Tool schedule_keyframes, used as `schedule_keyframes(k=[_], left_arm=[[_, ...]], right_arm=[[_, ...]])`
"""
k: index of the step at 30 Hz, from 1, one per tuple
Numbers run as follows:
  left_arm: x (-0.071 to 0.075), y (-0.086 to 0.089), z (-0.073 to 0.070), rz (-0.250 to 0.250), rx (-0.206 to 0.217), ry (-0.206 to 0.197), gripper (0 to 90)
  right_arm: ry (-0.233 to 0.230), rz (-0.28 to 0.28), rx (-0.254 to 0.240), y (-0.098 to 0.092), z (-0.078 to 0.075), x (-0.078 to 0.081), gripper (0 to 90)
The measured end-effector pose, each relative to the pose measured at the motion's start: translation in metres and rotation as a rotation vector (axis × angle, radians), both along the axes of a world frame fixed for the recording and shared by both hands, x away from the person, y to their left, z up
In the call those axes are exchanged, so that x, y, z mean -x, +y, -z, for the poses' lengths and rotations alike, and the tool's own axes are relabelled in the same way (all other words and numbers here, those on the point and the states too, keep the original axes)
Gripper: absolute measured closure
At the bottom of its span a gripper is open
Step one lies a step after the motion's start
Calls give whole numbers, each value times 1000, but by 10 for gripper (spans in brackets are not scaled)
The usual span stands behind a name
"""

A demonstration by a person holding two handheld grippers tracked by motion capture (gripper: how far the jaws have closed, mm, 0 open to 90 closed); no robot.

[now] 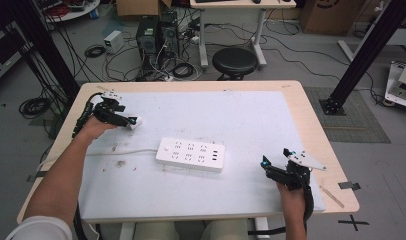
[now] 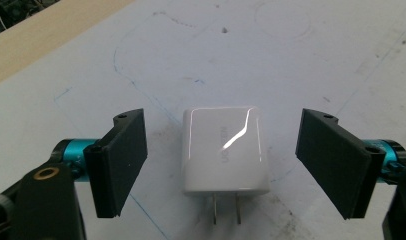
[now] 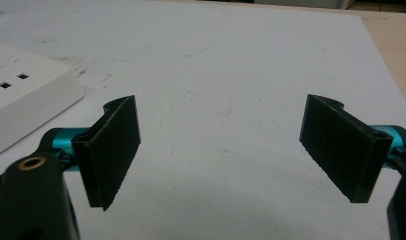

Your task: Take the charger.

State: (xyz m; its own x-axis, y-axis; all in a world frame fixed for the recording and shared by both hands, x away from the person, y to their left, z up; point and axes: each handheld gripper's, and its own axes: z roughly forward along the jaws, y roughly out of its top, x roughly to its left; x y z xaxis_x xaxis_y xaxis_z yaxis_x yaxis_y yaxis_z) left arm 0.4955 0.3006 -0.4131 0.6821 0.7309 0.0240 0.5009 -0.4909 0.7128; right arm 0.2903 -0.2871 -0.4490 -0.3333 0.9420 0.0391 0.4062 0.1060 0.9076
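Left gripper view: the white charger [image 2: 225, 150] lies flat on the counter [image 2: 301, 55] at the centre of the frame, prongs pointing toward the bottom edge, squarely between the wide-open jaws of the left gripper [image 2: 231, 160], neither pad touching it. In the high view the left gripper [image 1: 132, 121] sits at upper left, the charger [image 1: 136, 123] at its tip, well apart from the power strip [image 1: 192, 154] at the centre. The right gripper [image 1: 265, 164] waits at lower right, jaws spread wide and empty. By my reading, the grasp is lined up but not made; closing, lifting and plugging the charger into the strip all remain.
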Motion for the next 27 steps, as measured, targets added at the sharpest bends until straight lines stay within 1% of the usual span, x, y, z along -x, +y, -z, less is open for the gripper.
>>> schedule_keyframes(k=[1,4,6,7,10,13,16,17,19,21,24,26,27], left_arm=[[-1,-1,2,3,-10,5,206],[-5,-2,9,-5,-12,32,206],[-7,-3,13,-10,-22,45,206],[-8,-3,16,-20,-20,47,206],[-10,-5,21,-22,-32,57,210],[-12,-9,26,-13,-41,71,212],[-12,-10,26,-4,-49,71,240],[-12,-10,26,0,-44,75,246],[-11,-11,25,21,-39,78,302],[-10,-12,24,29,-44,76,363],[-9,-12,23,28,-44,79,423],[-9,-14,22,19,-51,85,423],[-8,-14,22,9,-52,88,424]], right_arm=[[2,2,2,0,0,0,169],[8,0,1,0,0,-1,169],[10,-5,3,0,0,-1,169],[9,-6,5,0,0,-1,169],[17,-6,-4,0,0,-2,169],[17,-10,-3,-1,0,-2,169],[20,-9,-4,-1,0,-2,169],[19,-9,-5,-1,0,-2,169],[18,-11,-3,-1,0,-2,169],[19,-11,-3,-1,0,-2,169],[16,-13,-1,-1,0,-2,169],[22,-13,-7,-1,0,-2,169],[15,-13,-4,-1,0,-2,169]])
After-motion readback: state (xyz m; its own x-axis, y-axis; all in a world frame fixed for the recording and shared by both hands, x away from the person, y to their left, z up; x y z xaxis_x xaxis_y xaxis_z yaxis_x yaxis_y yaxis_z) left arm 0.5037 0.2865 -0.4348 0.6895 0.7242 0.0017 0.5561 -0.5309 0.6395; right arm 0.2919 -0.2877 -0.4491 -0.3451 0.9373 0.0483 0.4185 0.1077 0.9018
